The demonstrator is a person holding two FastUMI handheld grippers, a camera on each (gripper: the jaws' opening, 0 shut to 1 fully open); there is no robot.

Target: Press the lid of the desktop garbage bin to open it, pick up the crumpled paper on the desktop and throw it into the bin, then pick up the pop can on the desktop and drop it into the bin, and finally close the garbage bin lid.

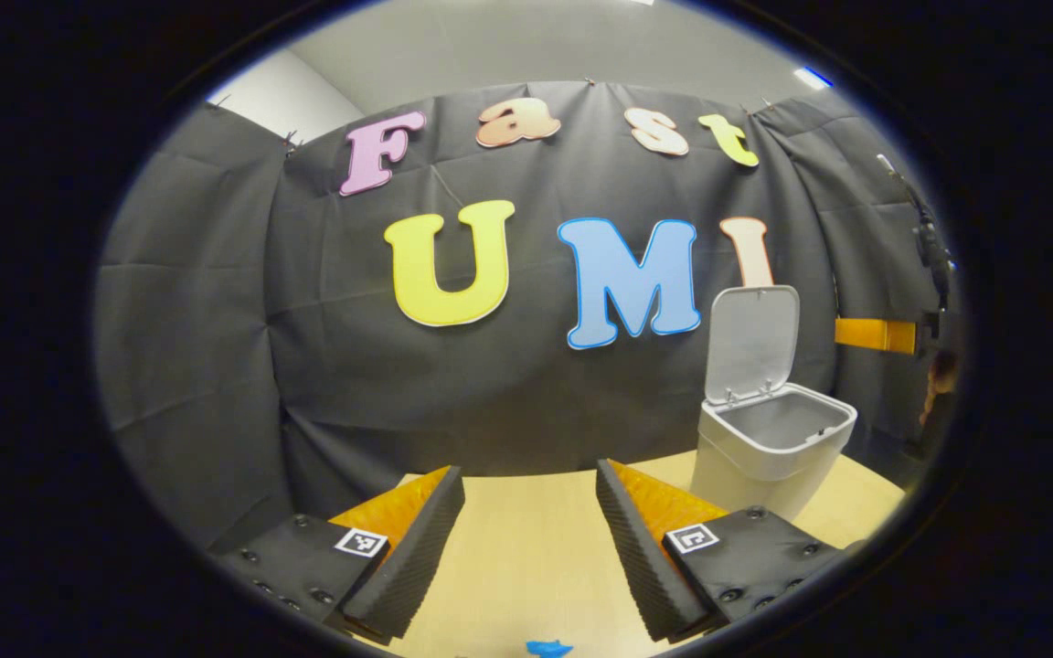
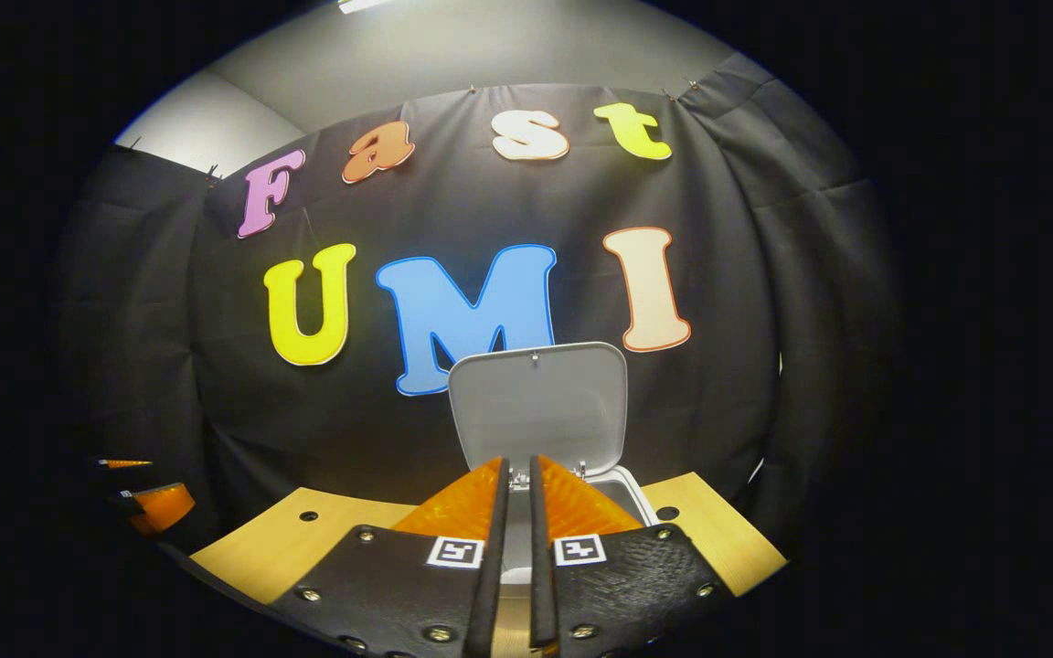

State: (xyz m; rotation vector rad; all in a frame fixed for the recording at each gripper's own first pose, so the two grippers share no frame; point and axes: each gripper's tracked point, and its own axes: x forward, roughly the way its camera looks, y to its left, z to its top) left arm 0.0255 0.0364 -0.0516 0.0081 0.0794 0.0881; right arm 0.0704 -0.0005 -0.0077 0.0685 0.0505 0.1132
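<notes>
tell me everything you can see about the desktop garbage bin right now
The garbage bin is a small, pale grey-white box with rounded corners, plastic by its look. Its lid stands upright, swung back on two small hinge arms at the rear, so the bin is open. What shows of the inside looks grey and bare; the bottom is hidden. It stands on the light wooden table near the black cloth wall. Nothing touches it; the right gripper, nearly closed, points at it.
</notes>
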